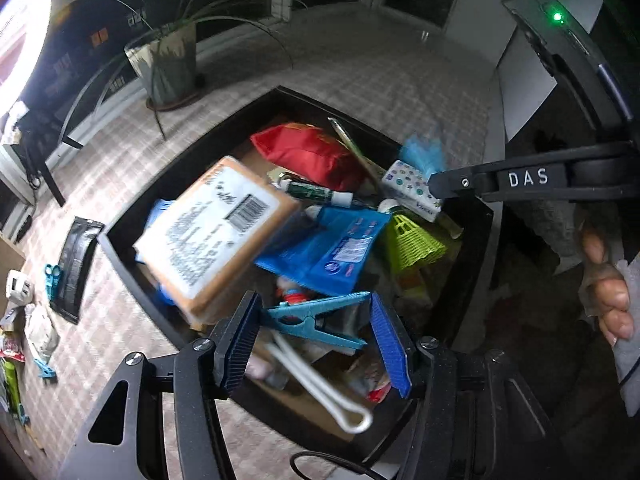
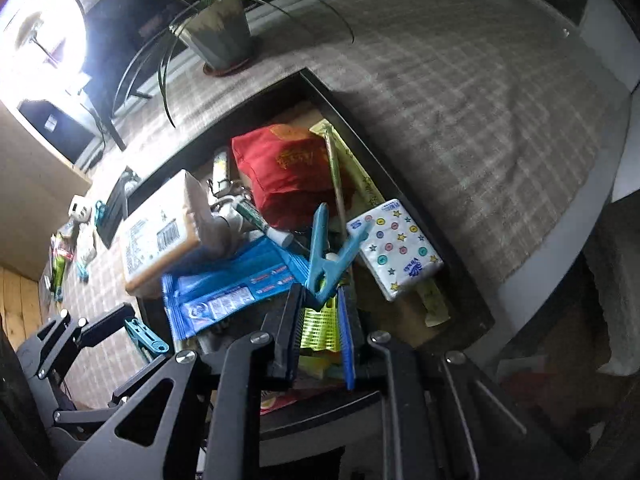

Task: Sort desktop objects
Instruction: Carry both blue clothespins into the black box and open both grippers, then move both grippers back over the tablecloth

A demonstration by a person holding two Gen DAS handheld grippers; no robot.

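I am hanging both hands over the black box point(image 1: 120, 248), which is sitting on the checked table point(image 1: 360, 60) with one corner pointing toward the potted plant point(image 1: 168, 64) at the far edge.

My left gripper point(image 1: 314, 298) is standing wide, and its blue pads point(image 1: 240, 340) are pressing on the two ends of a teal clothespin point(image 1: 312, 318), holding it crosswise above the near corner of the box.

My right gripper point(image 2: 320, 294) is standing narrow, pinching the tail of a blue clothespin point(image 2: 322, 248) whose legs are sticking out forward, above the box's right side, near the patterned tissue pack point(image 2: 396, 248).

Below me the box is lying crammed: a brown labelled packet point(image 1: 216, 236) is leaning by its left wall, a red pouch point(image 1: 312, 152) is filling the far corner, and a blue sachet point(image 1: 332, 252) is lying in the middle.

More teal pegs point(image 1: 54, 276) are lying beside a black pouch point(image 1: 78, 268) near the table's left edge.
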